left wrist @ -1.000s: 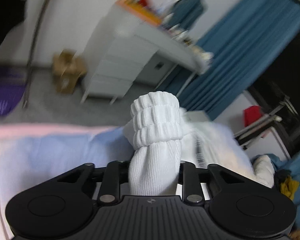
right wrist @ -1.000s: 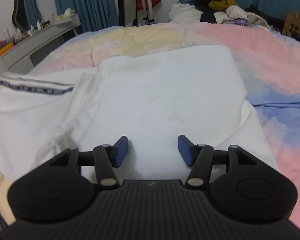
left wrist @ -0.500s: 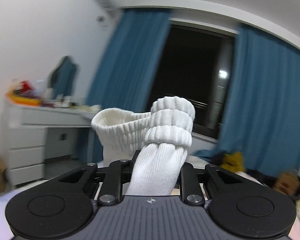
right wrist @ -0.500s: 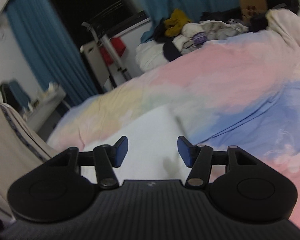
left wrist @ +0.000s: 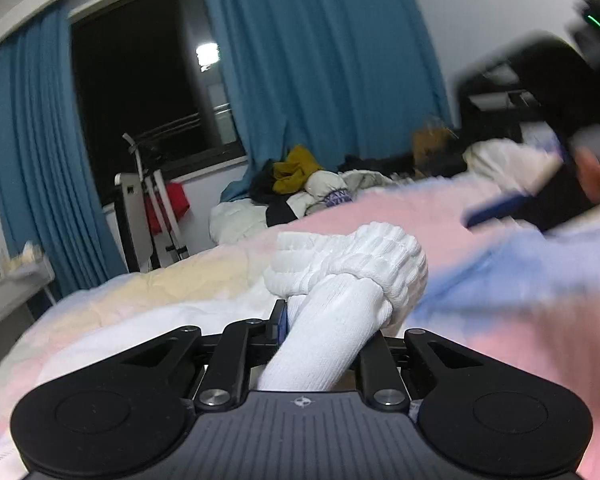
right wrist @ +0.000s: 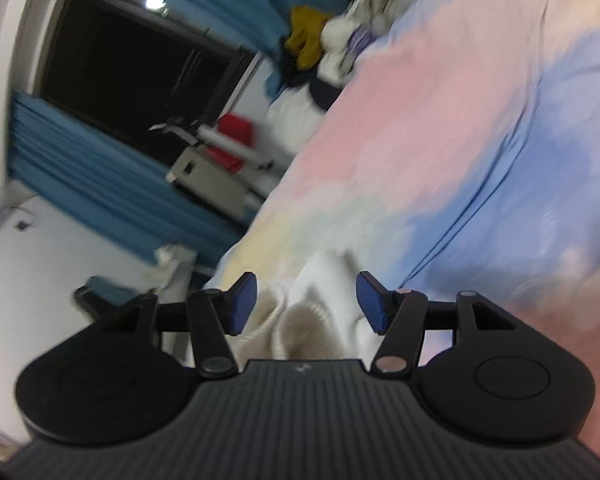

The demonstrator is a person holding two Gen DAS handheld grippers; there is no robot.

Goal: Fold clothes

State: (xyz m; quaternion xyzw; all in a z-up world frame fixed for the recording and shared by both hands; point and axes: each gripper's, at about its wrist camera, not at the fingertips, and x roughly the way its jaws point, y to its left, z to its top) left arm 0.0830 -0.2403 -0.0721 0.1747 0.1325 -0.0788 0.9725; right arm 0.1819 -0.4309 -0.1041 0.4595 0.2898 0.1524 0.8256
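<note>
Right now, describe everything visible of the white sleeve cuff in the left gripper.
The white sleeve cuff is thick ribbed knit, bunched into rolled ridges, with smoother white fabric below it running down between the fingers of the left gripper, which is shut on it. It is held above the pastel bedspread, tilted right, its opening not visible.

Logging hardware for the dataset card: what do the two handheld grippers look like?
Both match: a matte black body with a ribbed top plate and a small emblem, a round disc at each side, black linkage arms with silver pivot screws. The right gripper has blue finger pads. On the left gripper only a sliver of blue pad shows. No cables or sleeves visible.
</note>
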